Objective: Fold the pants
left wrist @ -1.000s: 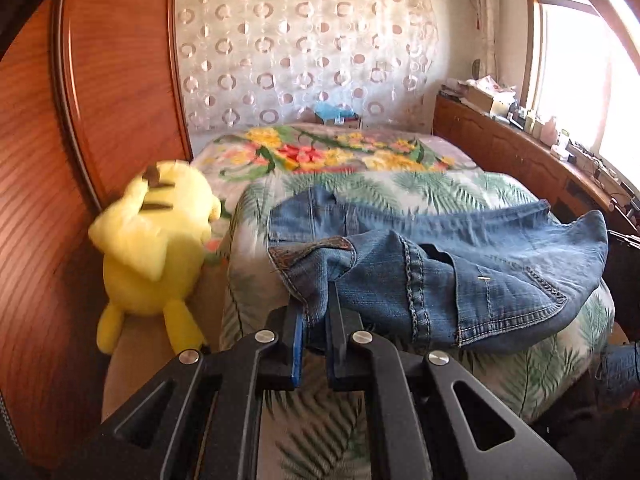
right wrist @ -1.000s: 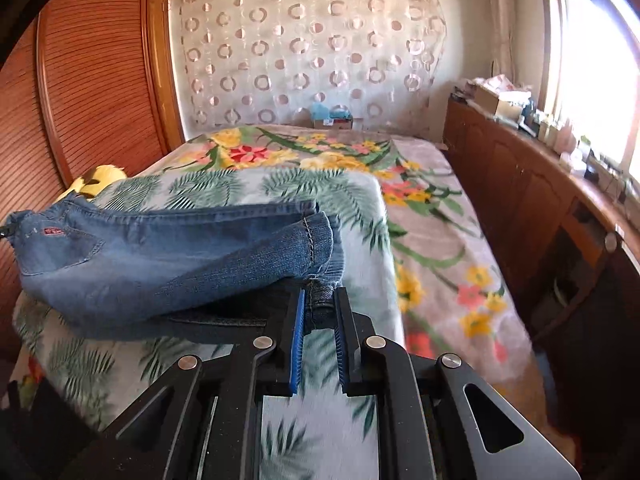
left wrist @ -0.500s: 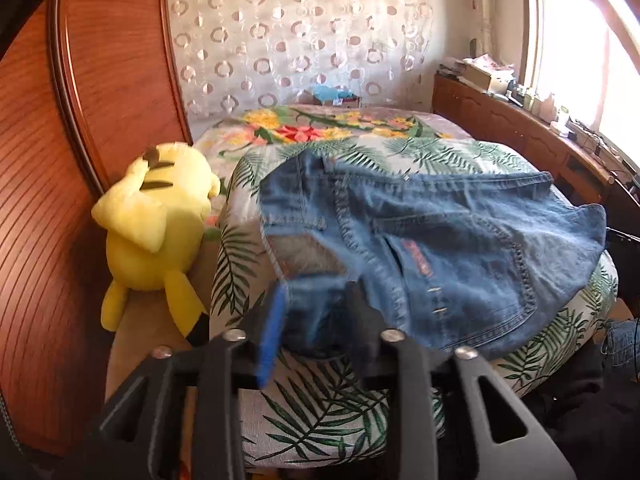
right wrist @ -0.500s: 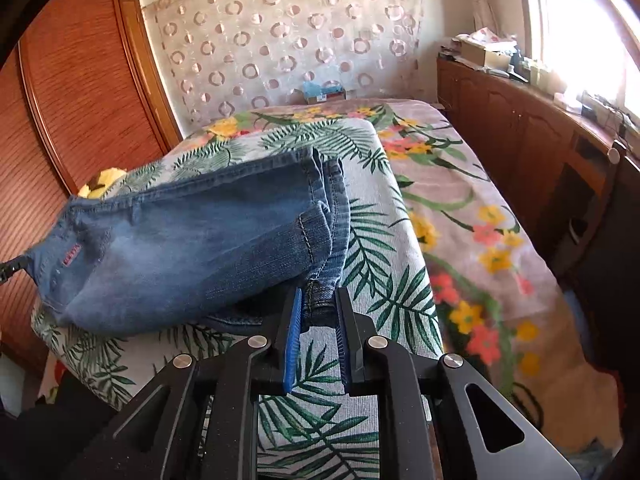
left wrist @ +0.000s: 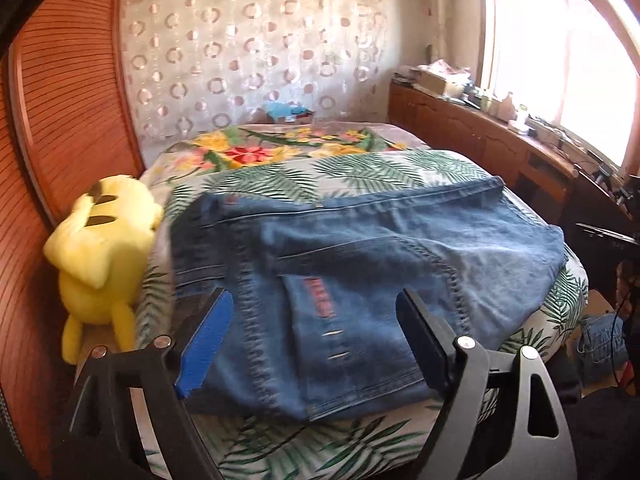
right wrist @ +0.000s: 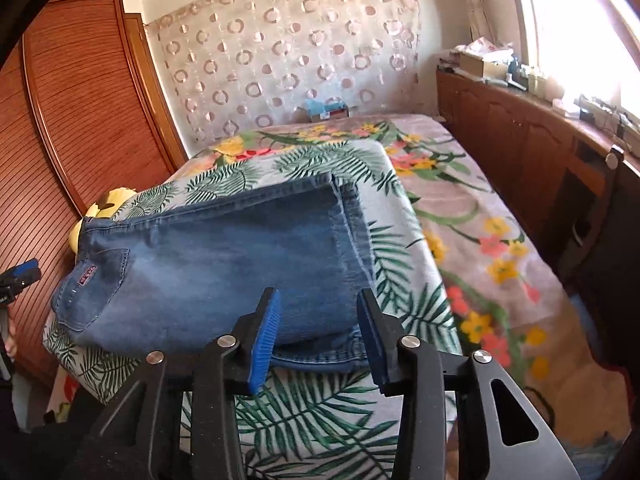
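Observation:
Blue denim pants lie folded flat on the leaf-print bed cover, back pocket with a red tag facing up. My left gripper is wide open and empty, just above the waist end near the bed's front edge. In the right wrist view the pants lie with the leg hems at the right. My right gripper is open and empty over the hem end. The left gripper's blue pad shows at the far left edge.
A yellow plush toy sits between the bed and the wooden wardrobe on the left. A wooden cabinet with clutter runs along the window on the right. A floral blanket covers the far bed.
Both grippers let go of the pants and opened. The pants dropped from a held, bunched state and now lie flat on the bed. Both grippers drew back slightly.

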A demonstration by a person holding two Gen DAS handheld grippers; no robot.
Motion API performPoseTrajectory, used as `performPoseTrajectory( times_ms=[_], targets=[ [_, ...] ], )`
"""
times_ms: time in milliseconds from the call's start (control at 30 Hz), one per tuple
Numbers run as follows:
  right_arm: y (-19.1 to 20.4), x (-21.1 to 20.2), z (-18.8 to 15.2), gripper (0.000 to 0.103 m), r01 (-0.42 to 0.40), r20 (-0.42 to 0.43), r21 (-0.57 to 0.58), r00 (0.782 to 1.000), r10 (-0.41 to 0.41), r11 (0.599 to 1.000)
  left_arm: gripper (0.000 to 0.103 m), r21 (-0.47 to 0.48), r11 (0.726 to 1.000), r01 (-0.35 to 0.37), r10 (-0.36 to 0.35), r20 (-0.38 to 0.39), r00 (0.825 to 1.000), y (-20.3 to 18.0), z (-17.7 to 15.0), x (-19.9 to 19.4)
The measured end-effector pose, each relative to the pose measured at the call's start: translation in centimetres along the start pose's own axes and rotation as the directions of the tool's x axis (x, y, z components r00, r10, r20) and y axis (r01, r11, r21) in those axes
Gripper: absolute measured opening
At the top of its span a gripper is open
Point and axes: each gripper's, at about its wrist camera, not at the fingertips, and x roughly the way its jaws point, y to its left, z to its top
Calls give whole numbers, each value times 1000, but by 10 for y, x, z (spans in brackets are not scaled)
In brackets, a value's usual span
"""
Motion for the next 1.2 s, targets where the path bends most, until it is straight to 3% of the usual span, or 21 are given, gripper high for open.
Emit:
performPoseTrajectory(
  times_ms=[167,433,967,1033,1100,1200],
  targets=[
    [-11,12,-4,43,52,-13,76,999,-51,996,84,20,999,51,-51,-8,999,-24,2,19],
    [-7,35,0,43,36,-55,88,998,-31,995,84,50,993,108,-106,-44,993,-55,6,47],
    [-14,47,3,43,28,-72,107,997,-20,994,84,75,988,138,-134,-64,989,-78,1,49],
    [-13,47,4,36,32,-66,98,997,-26,995,84,77,988,134,-129,-67,989,-79,1,51],
    [-12,48,5,10,40,-62,78,997,-35,996,84,78,988,130,-125,-69,990,-79,1,51],
    [-2,44,13,5,35,-39,20,999,-34,999,84,78,989,128,-122,-69,990,-78,0,50]
  ],
)
